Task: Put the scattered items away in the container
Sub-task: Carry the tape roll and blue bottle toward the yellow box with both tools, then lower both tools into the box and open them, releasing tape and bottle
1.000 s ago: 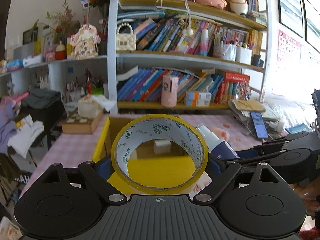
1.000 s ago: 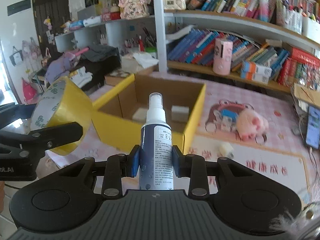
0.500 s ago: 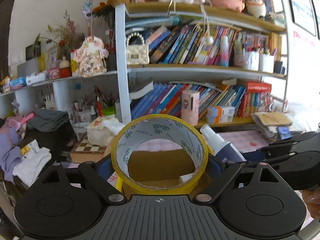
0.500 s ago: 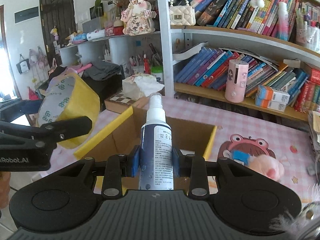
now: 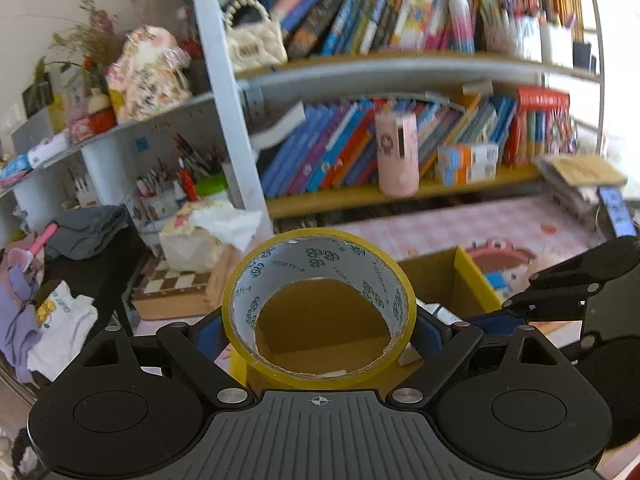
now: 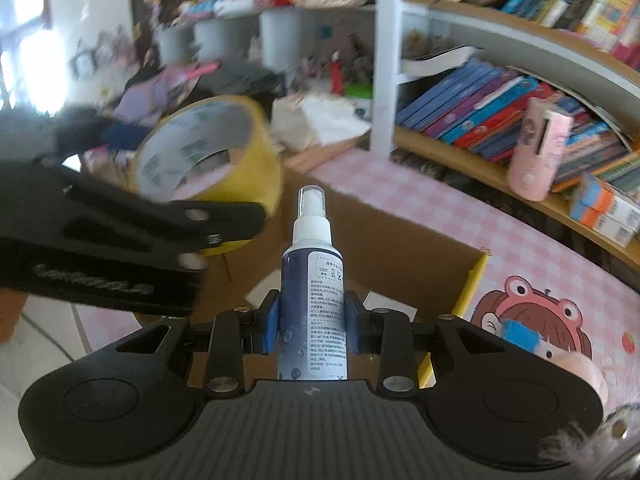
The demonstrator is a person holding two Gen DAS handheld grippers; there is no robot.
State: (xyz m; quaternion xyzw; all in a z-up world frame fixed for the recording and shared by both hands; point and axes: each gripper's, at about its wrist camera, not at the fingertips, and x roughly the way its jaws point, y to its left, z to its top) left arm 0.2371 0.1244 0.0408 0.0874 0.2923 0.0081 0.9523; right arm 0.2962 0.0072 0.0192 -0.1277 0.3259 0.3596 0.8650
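My left gripper point(image 5: 320, 330) is shut on a yellow tape roll point(image 5: 320, 312), held over the open cardboard box point(image 5: 436, 276) with yellow flaps. The roll also shows in the right wrist view point(image 6: 208, 152), at the left above the box. My right gripper point(image 6: 311, 320) is shut on a dark blue spray bottle point(image 6: 312, 280) with a white nozzle, upright over the box point(image 6: 400, 248). Small white items point(image 6: 264, 292) lie on the box floor. The right gripper body point(image 5: 576, 292) shows at the right of the left wrist view.
A pink checked tablecloth point(image 6: 440, 208) covers the table. A cartoon frog-hat mat point(image 6: 532, 320) lies right of the box. A bookshelf with a pink cylinder point(image 5: 398, 152) stands behind. A phone point(image 5: 614, 210) lies at far right. Clothes point(image 5: 52, 320) pile at left.
Both grippers have moved forward and tilted down over the box, which now fills the space beneath them. The tape roll and spray bottle stay gripped.
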